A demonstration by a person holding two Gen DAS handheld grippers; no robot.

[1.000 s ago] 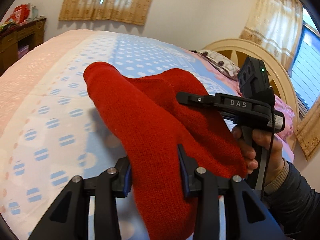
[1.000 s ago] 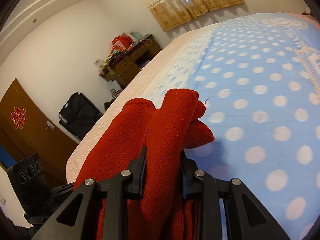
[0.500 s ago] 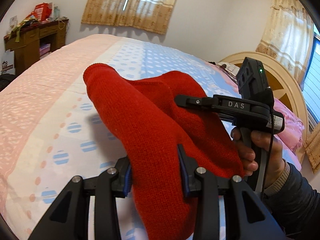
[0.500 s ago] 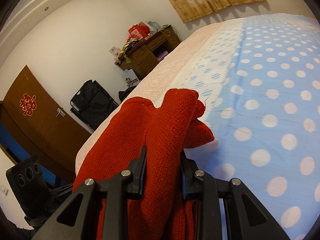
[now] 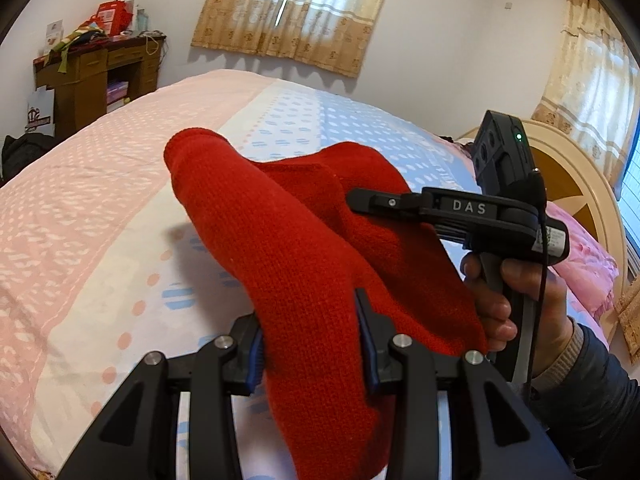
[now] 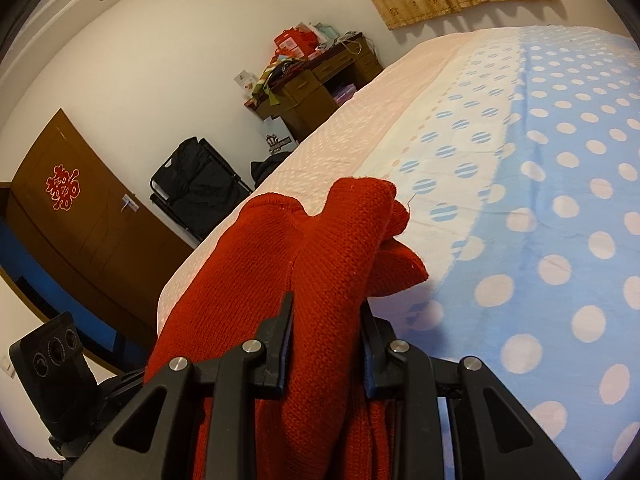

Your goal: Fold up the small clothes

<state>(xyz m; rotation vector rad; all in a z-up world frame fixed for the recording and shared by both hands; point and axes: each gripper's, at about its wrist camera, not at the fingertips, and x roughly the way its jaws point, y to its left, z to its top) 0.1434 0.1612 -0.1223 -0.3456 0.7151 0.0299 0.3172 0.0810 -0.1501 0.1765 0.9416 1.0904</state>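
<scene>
1. Two grips on one item: the left hand-held gripper (image 5: 312,344) and the right hand-held gripper (image 6: 326,344) are each clamped on the red knit garment (image 5: 288,240), which hangs in the air above the bed (image 5: 100,208), not touching it.
2. From the left wrist view, the right tool comes in side-on and its fingers (image 5: 384,202) reach onto the far part of the cloth.
3. Handling (judgement): soft, light, thick knit. It drapes and bunches, and holds no shape of its own. Unlikely to slip from the pads, but loose folds can shift. Best held at edges or corners, so that a flat layer falls between the two grips.
4. Which part of the garment each grip has, hem or sleeve, cannot be told.
5. Bed cover: pink band, white band, blue field with white dots; flat, with room to lay the piece down.
6. Room: wooden desk (image 5: 100,76) with clutter, curtained window (image 5: 296,12), brown door (image 6: 76,232), round headboard (image 5: 580,184).
</scene>
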